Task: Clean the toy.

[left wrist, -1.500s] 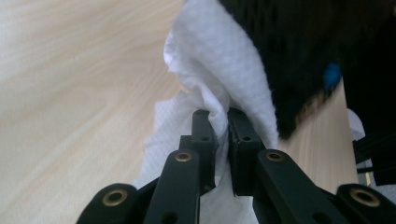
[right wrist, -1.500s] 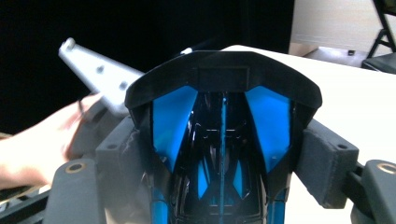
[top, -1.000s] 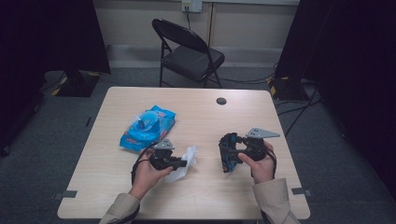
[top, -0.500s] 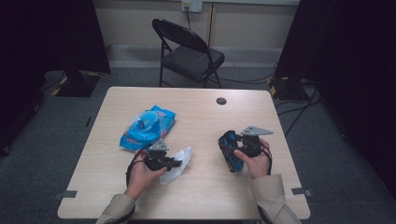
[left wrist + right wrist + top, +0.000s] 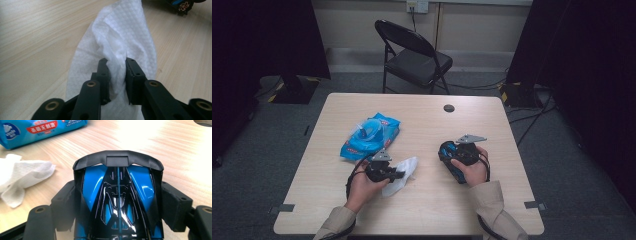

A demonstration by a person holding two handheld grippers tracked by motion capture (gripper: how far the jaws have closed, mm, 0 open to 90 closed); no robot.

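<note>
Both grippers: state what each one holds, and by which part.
Left gripper: a white wipe, bunched near one end between its jaws. Right gripper: a blue and black toy car, clamped across its sides.

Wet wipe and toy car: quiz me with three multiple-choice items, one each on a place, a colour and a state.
1. Where does the wipes pack lie on the table?
A. far right corner
B. left half, beyond the left hand-held gripper
C. on the chair

2. The toy car is:
A. red and white
B. blue and black
C. yellow

3. The left hand-held gripper is:
A. open and empty
B. shut on the white wipe
C. gripping the pack

Answers: 1 B, seen in the high view; 2 B, the right hand-held gripper clamps its glossy body; 3 B, jaws pinch the wipe.
</note>
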